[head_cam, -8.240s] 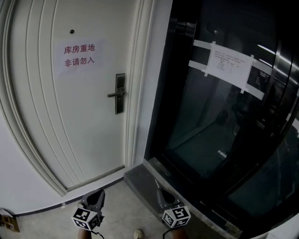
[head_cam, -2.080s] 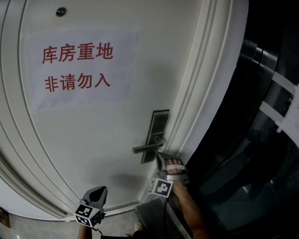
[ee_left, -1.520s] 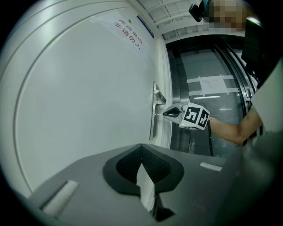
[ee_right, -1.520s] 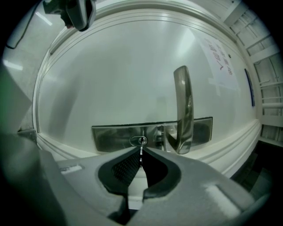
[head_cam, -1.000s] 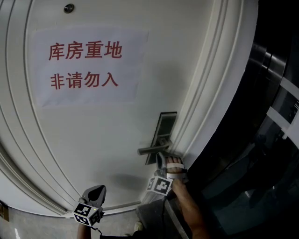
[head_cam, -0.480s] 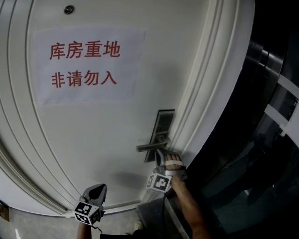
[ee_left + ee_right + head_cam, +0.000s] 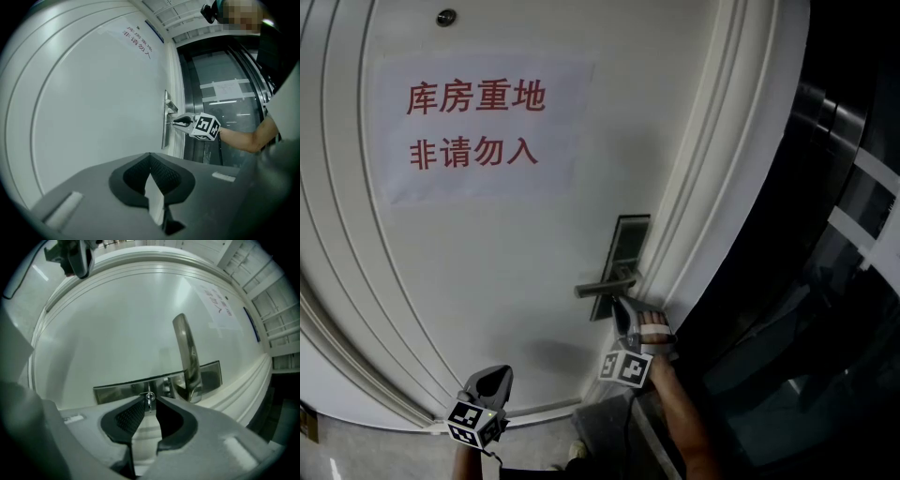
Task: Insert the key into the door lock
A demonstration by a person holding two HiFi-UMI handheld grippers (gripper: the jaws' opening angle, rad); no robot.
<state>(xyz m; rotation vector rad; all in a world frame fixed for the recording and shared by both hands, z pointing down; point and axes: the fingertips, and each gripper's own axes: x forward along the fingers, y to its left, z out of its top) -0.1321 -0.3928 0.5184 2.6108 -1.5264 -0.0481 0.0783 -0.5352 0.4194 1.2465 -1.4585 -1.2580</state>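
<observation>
A small silver key (image 7: 149, 398) sticks out of the steel lock plate (image 7: 122, 389), just below the lever handle (image 7: 186, 352). My right gripper (image 7: 149, 401) points level at the plate with the key between its tips. Its jaws have just been opening, and the pads stand slightly off the key. In the head view the right gripper (image 7: 623, 309) sits under the handle (image 7: 602, 287) at the plate (image 7: 626, 246). My left gripper (image 7: 490, 380) hangs low and to the left, shut and empty, its tips (image 7: 150, 154) meeting. It faces the white door and sees the right gripper (image 7: 177, 121) at the lock.
A paper sign (image 7: 483, 127) with red characters is stuck on the white door, with a peephole (image 7: 445, 17) above it. The moulded door frame (image 7: 712, 187) runs right of the lock. Dark glass panels (image 7: 834, 300) with a taped sheet fill the right side.
Since the earliest frame I have come up to the door and the right gripper has risen to the lock plate. Over the last second both grippers stay where they were.
</observation>
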